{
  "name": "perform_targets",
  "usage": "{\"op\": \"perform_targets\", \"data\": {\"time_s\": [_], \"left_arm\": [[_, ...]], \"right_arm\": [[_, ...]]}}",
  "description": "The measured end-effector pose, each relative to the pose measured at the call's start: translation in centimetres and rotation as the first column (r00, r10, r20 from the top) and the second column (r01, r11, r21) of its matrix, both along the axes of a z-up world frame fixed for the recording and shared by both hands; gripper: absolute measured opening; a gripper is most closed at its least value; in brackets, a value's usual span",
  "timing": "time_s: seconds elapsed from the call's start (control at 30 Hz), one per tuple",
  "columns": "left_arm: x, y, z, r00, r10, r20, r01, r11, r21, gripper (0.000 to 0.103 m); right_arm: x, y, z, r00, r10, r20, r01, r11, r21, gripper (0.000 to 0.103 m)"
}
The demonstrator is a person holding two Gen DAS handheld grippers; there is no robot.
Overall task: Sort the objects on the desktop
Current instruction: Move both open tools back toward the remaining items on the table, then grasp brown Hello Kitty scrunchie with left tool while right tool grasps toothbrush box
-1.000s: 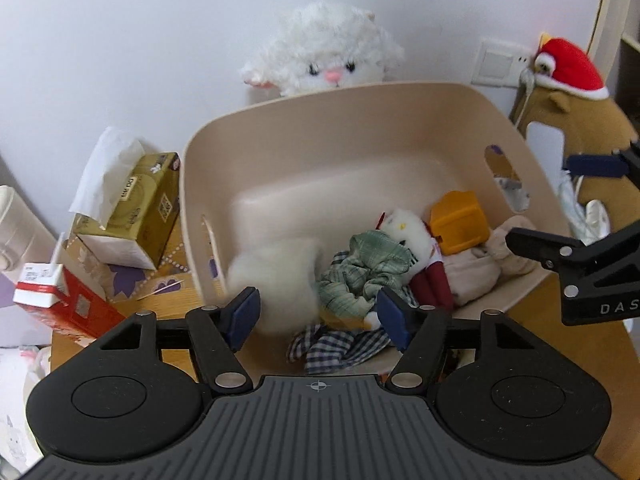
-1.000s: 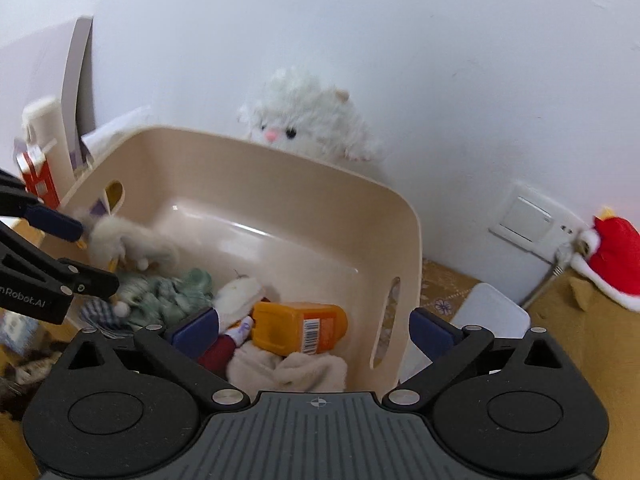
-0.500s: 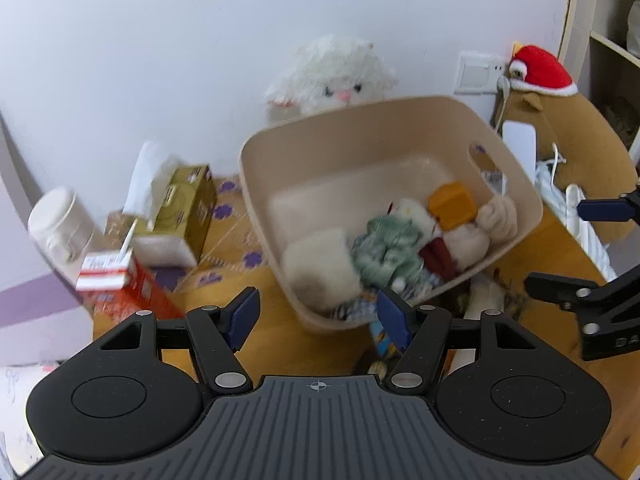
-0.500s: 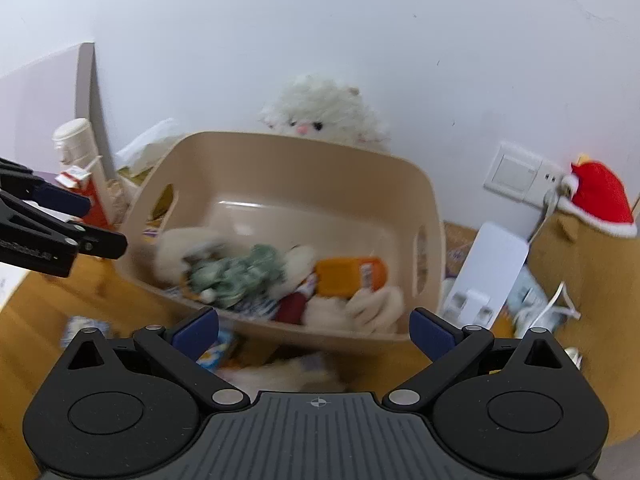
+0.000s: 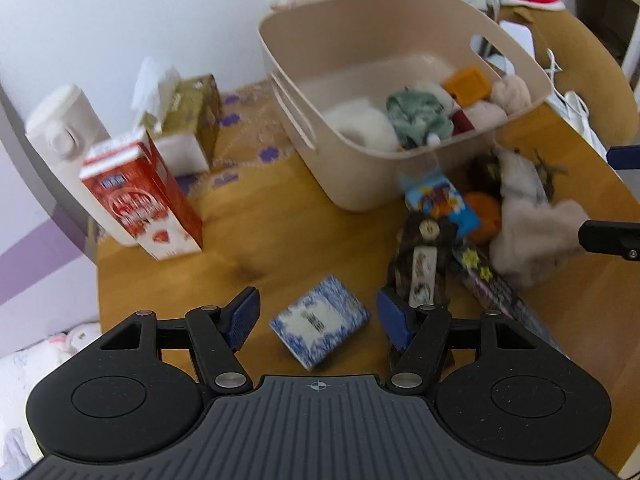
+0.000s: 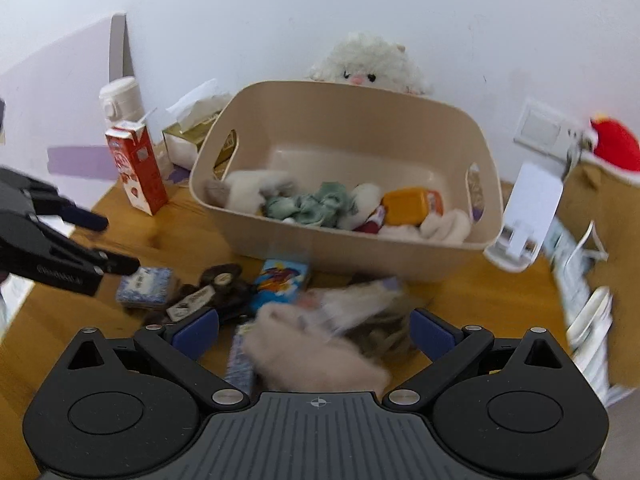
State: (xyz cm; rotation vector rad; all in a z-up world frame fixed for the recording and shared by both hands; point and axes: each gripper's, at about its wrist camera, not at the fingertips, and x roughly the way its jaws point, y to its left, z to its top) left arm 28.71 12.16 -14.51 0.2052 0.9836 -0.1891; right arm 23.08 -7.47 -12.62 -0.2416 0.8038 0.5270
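Above a wooden desk (image 5: pixel 280 236), we hold two grippers over loose clutter in front of a beige bin (image 6: pixel 400 256).

Our left gripper (image 5: pixel 316 318) has its jaws spread wide, with a blue-and-white patterned box (image 5: pixel 320 326) lying on the desk between them, untouched. Our right gripper (image 6: pixel 314 330) is likewise spread, hovering over a blurred pinkish plush (image 6: pixel 316 360) at the near edge. On the far side, the bin holds soft toys and an orange bottle (image 6: pixel 412 205). A red carton (image 5: pixel 140 200) stands at far left.
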Motion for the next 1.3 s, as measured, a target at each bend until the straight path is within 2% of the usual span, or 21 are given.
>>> {"op": "perform_targets", "data": {"time_s": [0.17, 0.33, 0.5, 0.77, 0.83, 1.0, 1.13, 1.27, 1.3], "left_arm": [[-0.4, -0.7, -1.1, 0.998, -0.064, -0.028, 0.063, 0.997, -0.033, 0.066], [-0.4, -1.9, -2.4, 0.994, -0.093, -0.062, 0.09, 0.994, -0.055, 0.066], [-0.3, -3.0, -3.4, 0.99, -0.117, -0.082, 0.111, 0.991, -0.075, 0.066], [0.0, -4.9, -4.5, 0.98, -0.174, -0.093, 0.166, 0.982, -0.086, 0.065], [0.2, -5.2, -5.0, 0.978, -0.178, -0.112, 0.168, 0.982, -0.09, 0.065], [0.8, -5.8, -6.1, 0.977, -0.169, -0.129, 0.158, 0.983, -0.09, 0.059], [1.3, -5.9, -6.5, 0.982, -0.149, -0.119, 0.143, 0.988, -0.059, 0.041], [1.3, -5.9, -6.5, 0.982, -0.151, -0.117, 0.145, 0.988, -0.057, 0.036], [1.1, -5.9, -6.5, 0.981, -0.153, -0.116, 0.147, 0.987, -0.057, 0.035]], "right_arm": [[-1.5, -0.4, -2.3, 0.996, -0.029, -0.082, 0.028, 1.0, -0.008, 0.103], [-2.9, -0.7, -4.2, 0.99, -0.013, -0.139, 0.009, 1.0, -0.026, 0.102], [-3.1, 0.2, -6.3, 0.985, 0.02, -0.174, -0.037, 0.995, -0.092, 0.094], [-2.4, 1.9, -8.2, 0.975, 0.058, -0.214, -0.084, 0.99, -0.115, 0.081], [-2.1, 2.2, -8.4, 0.971, 0.067, -0.228, -0.095, 0.989, -0.115, 0.072], [-1.6, 2.7, -9.1, 0.965, 0.088, -0.247, -0.122, 0.984, -0.128, 0.063], [-1.4, 3.0, -9.0, 0.966, 0.093, -0.239, -0.126, 0.984, -0.128, 0.055], [-1.2, 3.0, -8.8, 0.966, 0.097, -0.24, -0.13, 0.983, -0.127, 0.033], [-1.2, 2.9, -8.7, 0.965, 0.098, -0.242, -0.132, 0.983, -0.127, 0.021]]}}
